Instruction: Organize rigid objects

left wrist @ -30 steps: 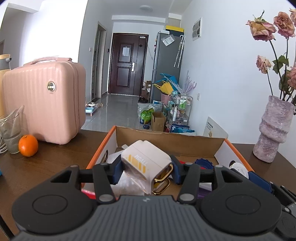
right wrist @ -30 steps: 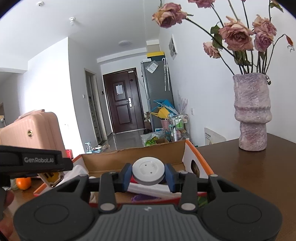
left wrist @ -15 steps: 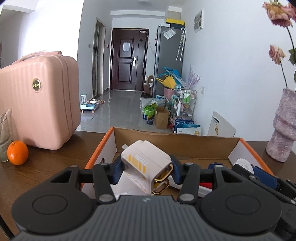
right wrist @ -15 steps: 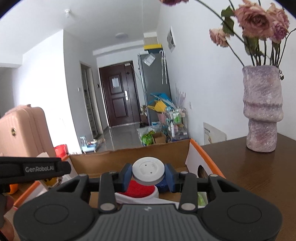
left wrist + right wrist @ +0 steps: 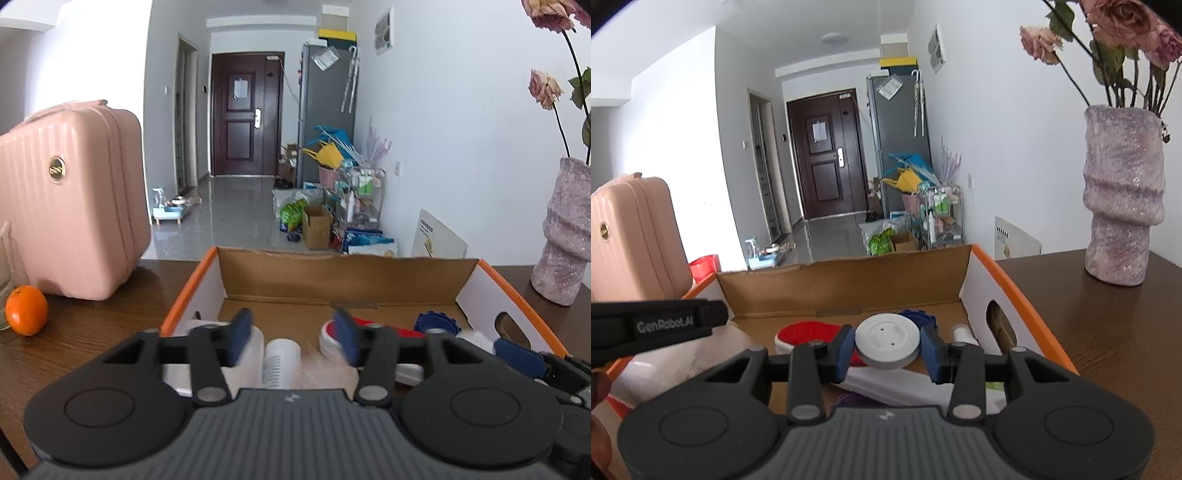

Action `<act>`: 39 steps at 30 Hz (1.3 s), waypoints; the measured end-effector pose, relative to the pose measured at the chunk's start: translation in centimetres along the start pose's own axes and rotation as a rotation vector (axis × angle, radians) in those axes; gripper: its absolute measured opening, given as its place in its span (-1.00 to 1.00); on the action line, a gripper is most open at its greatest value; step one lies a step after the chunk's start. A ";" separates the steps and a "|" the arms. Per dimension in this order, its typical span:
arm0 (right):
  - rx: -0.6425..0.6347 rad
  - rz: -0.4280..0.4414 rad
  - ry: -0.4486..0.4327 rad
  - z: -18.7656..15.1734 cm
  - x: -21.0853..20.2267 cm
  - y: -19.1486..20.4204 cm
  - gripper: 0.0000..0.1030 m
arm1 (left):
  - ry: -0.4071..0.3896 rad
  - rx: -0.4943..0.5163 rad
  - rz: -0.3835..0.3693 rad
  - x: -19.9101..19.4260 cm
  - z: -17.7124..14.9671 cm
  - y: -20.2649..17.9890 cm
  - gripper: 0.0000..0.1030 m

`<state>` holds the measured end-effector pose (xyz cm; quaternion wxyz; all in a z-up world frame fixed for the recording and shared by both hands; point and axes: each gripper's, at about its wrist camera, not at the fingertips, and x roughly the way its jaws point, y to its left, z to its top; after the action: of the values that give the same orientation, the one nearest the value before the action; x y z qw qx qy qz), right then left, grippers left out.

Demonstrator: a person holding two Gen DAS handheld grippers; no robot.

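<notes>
An orange-rimmed cardboard box [image 5: 188, 291] lies on the dark table and holds several small items. My left gripper [image 5: 291, 332] hangs over its near end with the jaws opening and nothing gripped. Below them sit a white ribbed cylinder [image 5: 282, 360] and a pale blur [image 5: 328, 373], seemingly the white plug adapter falling. A red-and-white piece [image 5: 373, 326] and a blue cap [image 5: 437, 325] lie further right. My right gripper [image 5: 887, 341] is over the box [image 5: 1015, 284] with a white round disc [image 5: 886, 332] between its pads. Its jaws are starting to open, and the disc stays in place.
A pink hard case [image 5: 70, 199] and an orange [image 5: 26, 310] stand left of the box. A mottled purple vase [image 5: 1123, 199] with dried roses stands on the table at the right. The left gripper's black body [image 5: 657, 325] crosses the right wrist view's left side.
The left jaws have spread and the white plug adapter has dropped out of them into the box. Both grippers moved forward over the box. The disc stays between the right pads.
</notes>
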<state>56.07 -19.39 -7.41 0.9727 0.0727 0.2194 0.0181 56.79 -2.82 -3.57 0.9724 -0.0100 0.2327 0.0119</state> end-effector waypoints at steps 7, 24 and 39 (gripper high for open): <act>0.009 -0.007 -0.024 0.1 -0.9 -0.6 0.60 | -0.062 -0.009 0.033 -1.7 0.5 1.0 1.00; 0.001 -0.019 -0.091 0.2 -3.2 -1.0 1.00 | -0.099 -0.019 0.049 -4.8 0.7 3.6 1.00; -0.049 0.007 -0.107 -2.3 -11.2 -0.6 1.00 | -0.117 -0.003 0.045 -12.8 -1.7 5.5 1.00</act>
<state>45.02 -20.45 -4.80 0.9845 0.0505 0.1662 0.0228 44.41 2.43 0.63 0.9838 -0.0054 0.1758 0.0345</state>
